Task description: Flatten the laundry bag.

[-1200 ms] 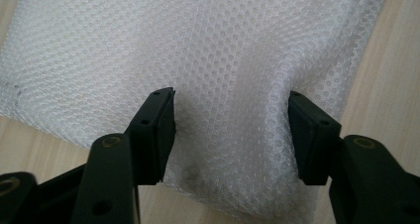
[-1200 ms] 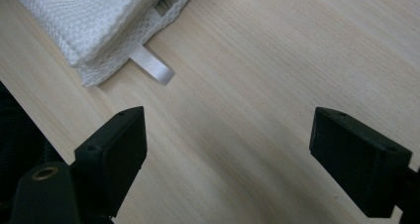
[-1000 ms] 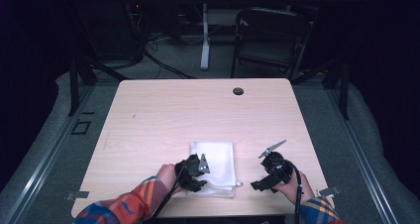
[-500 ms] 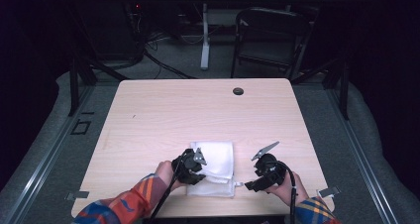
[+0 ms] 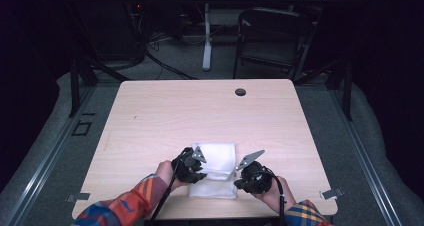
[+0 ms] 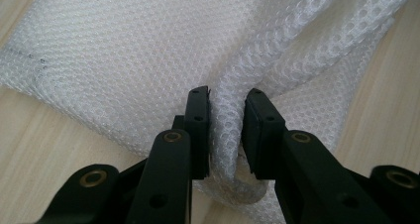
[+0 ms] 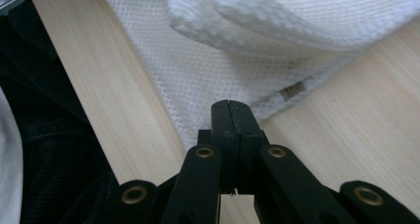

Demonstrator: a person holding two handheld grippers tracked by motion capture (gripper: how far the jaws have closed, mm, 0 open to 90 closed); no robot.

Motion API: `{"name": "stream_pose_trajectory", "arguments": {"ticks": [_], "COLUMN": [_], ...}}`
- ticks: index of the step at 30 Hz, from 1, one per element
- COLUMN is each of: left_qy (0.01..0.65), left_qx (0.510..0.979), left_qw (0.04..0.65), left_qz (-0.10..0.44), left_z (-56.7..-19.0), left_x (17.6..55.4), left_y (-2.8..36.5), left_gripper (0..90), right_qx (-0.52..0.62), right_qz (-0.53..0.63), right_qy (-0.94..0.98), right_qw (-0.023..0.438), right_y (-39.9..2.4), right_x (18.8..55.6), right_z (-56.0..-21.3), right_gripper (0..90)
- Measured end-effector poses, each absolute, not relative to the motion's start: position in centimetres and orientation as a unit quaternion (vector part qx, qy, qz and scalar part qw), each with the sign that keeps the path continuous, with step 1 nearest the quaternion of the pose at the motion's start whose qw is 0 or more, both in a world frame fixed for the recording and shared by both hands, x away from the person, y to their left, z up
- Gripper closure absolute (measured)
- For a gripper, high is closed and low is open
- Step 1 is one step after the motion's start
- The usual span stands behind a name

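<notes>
A white mesh cloth (image 5: pixel 218 157) lies folded near the front edge of the light wooden table (image 5: pixel 200 111). My left gripper (image 5: pixel 200 172) sits at the cloth's left side. In the left gripper view this gripper (image 6: pixel 227 105) is shut on a raised, rolled fold of the cloth (image 6: pixel 148 50), and the mesh bulges between the pads. My right gripper (image 5: pixel 240 182) is at the cloth's front right corner. In the right gripper view its jaws (image 7: pixel 230 105) are pressed together on the thin corner of the cloth (image 7: pixel 297 16), beside a small sewn tag (image 7: pixel 292 90).
A dark round hole (image 5: pixel 240 92) sits near the table's far edge. A black chair (image 5: pixel 272 41) and a white stand (image 5: pixel 207 36) with cables stand on the floor behind the table. Plaid sleeves (image 5: pixel 130 203) come in from the bottom. The table's front edge (image 7: pixel 64 85) runs close to the right gripper.
The right gripper has moved left, in to the cloth's front right corner. The left gripper has shifted slightly away from me along the cloth's left side.
</notes>
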State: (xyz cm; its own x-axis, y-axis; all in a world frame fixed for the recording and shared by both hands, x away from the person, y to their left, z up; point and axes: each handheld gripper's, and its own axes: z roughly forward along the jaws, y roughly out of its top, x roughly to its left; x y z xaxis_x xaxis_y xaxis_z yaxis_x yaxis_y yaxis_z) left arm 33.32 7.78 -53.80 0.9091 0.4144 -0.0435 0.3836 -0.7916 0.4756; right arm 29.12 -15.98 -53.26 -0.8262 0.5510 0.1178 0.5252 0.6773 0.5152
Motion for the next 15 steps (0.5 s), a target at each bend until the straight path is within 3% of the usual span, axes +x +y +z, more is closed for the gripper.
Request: {"name": "stream_pose_trajectory", "arguments": {"ticks": [15], "left_qy": [0.211], "left_qx": [0.943], "left_qw": [0.256], "left_qz": [0.026], "left_z": [-53.6], "left_x": [33.5], "left_y": [8.1], "left_gripper": [75.6], "right_qx": [0.259], "right_qz": [0.236], "right_qy": [0.936], "right_qw": [0.044], "right_y": [-13.4], "right_x": [29.4], "right_z": [-54.9], "right_gripper": [90.0]}}
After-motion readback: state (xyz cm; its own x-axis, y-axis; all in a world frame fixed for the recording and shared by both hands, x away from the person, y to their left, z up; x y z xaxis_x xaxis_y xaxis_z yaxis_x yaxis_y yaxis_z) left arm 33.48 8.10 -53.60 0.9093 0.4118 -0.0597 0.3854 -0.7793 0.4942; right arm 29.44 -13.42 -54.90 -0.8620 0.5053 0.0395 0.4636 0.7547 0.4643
